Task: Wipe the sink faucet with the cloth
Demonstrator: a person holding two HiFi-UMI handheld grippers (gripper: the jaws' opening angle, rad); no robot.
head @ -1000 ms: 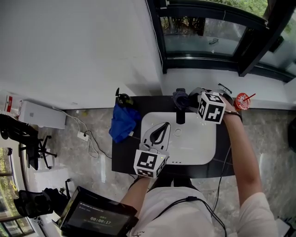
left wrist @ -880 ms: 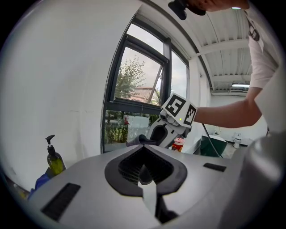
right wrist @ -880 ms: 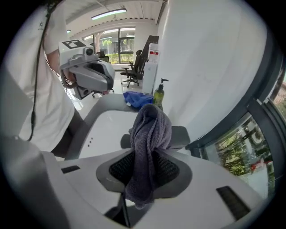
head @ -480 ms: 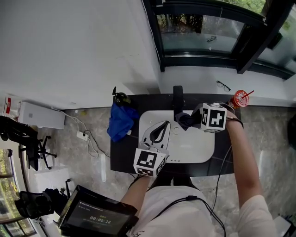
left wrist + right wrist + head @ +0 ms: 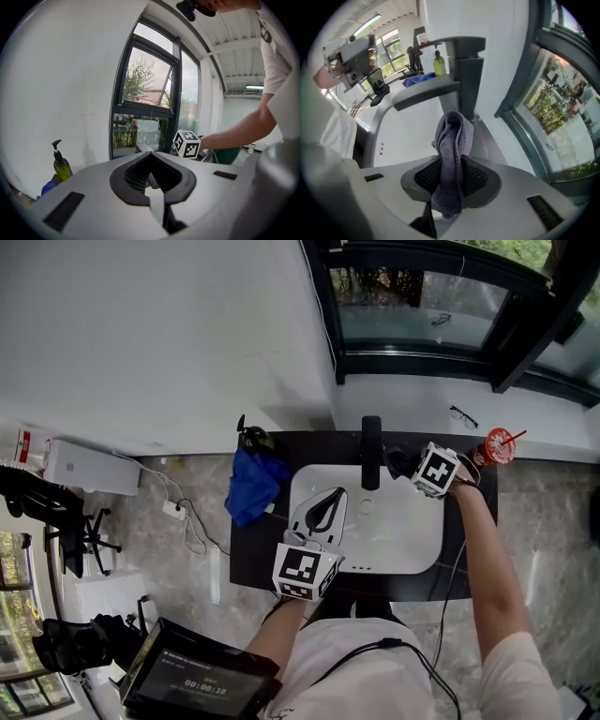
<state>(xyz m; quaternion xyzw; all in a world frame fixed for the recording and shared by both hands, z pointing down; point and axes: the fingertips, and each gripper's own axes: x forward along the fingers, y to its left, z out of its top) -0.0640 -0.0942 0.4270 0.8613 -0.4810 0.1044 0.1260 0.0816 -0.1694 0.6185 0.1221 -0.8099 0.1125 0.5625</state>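
A black faucet (image 5: 371,452) stands at the back of the white sink (image 5: 412,540); in the right gripper view the faucet (image 5: 465,70) rises just beyond the jaws. My right gripper (image 5: 407,466) is just right of the faucet and points steeply down. It is shut on a folded grey-purple cloth (image 5: 397,462), whose fold (image 5: 453,136) sticks out of the right gripper (image 5: 451,161) toward the faucet's column. My left gripper (image 5: 337,493) hovers over the sink's left part, shut and empty, and the left gripper (image 5: 149,153) points at the window.
A blue cloth bundle (image 5: 251,482) and a soap bottle (image 5: 251,439) sit on the black counter (image 5: 251,554) left of the sink. A red cup (image 5: 497,446) stands at the counter's right end. Glasses (image 5: 462,415) lie on the window sill behind.
My right gripper carried the cloth from the faucet's top, down past the spout, to the faucet's right side, and its marker cube has rolled. The left gripper stayed put.
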